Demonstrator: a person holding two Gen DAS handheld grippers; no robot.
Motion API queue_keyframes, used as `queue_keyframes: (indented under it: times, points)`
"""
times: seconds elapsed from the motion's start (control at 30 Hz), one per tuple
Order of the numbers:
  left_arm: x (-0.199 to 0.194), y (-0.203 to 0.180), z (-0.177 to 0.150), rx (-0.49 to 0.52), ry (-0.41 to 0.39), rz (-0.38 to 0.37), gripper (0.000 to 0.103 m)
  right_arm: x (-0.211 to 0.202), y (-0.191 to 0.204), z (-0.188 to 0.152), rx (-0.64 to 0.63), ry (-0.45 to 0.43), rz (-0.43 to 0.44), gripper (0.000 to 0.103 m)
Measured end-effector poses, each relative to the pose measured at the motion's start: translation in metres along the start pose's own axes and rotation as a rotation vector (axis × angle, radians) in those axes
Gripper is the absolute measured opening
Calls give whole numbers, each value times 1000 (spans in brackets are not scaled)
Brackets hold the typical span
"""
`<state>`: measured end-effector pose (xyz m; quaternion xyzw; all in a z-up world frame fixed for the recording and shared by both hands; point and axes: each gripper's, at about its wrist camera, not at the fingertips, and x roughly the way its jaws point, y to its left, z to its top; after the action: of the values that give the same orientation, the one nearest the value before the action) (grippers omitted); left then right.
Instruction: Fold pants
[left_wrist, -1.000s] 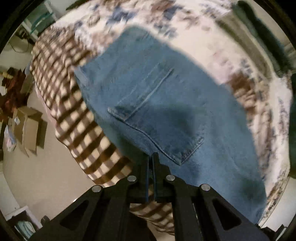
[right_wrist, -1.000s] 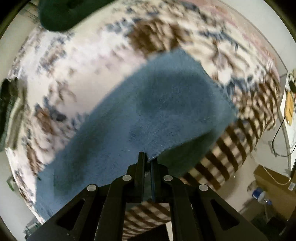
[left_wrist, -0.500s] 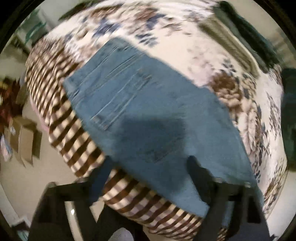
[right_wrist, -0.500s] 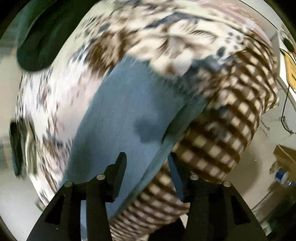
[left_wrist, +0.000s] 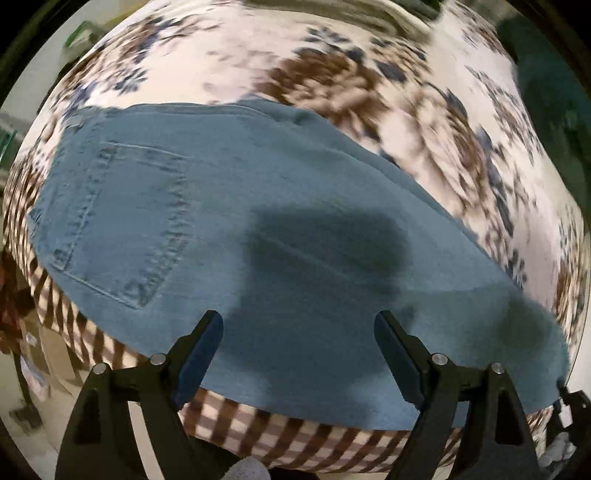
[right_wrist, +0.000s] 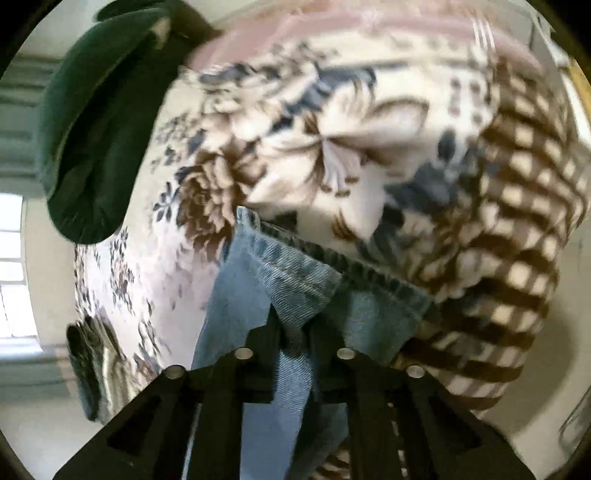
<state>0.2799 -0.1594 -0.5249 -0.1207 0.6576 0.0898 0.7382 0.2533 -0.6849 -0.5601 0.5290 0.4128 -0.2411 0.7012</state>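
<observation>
Blue denim pants (left_wrist: 221, 206) lie flat along the near edge of a bed, the back pocket (left_wrist: 122, 221) at the left in the left wrist view. My left gripper (left_wrist: 298, 317) points down over the middle of them, open wide, with denim under it and nothing pinched. In the right wrist view, the leg hem (right_wrist: 291, 273) bunches up between the fingers of my right gripper (right_wrist: 295, 332). Its jaws are closing and the pads pinch the fabric. The pants below the grip are hidden by the gripper body.
The bed's floral blanket (left_wrist: 369, 92) has a brown checked border (left_wrist: 258, 435) hanging over the near side. A dark green garment (right_wrist: 96, 140) lies at the far left of the bed, and another folded cloth (right_wrist: 88, 362) sits lower left. Floor shows beyond the bed edge.
My left gripper opened wide and slid along the pants away from the pocket. My right gripper opened, moved to the leg end, and closed on the hem.
</observation>
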Motion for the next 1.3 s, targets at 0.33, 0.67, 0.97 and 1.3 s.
queue_keyframes:
  times: [0.33,0.67,0.97,1.3]
  points:
    - [17,-26,-4,119,45,42,83,13,-24,-11,-96,44,-270,30]
    - [2,-82,28,223,-18,6,83,5,78,4,-375,-27,-324,57]
    - [47,-124,61,277,13,41,83,107,83,79,-416,165,-376,36]
    - [36,-115,66,264,-12,27,83,48,121,65,-629,-127,-317,14]
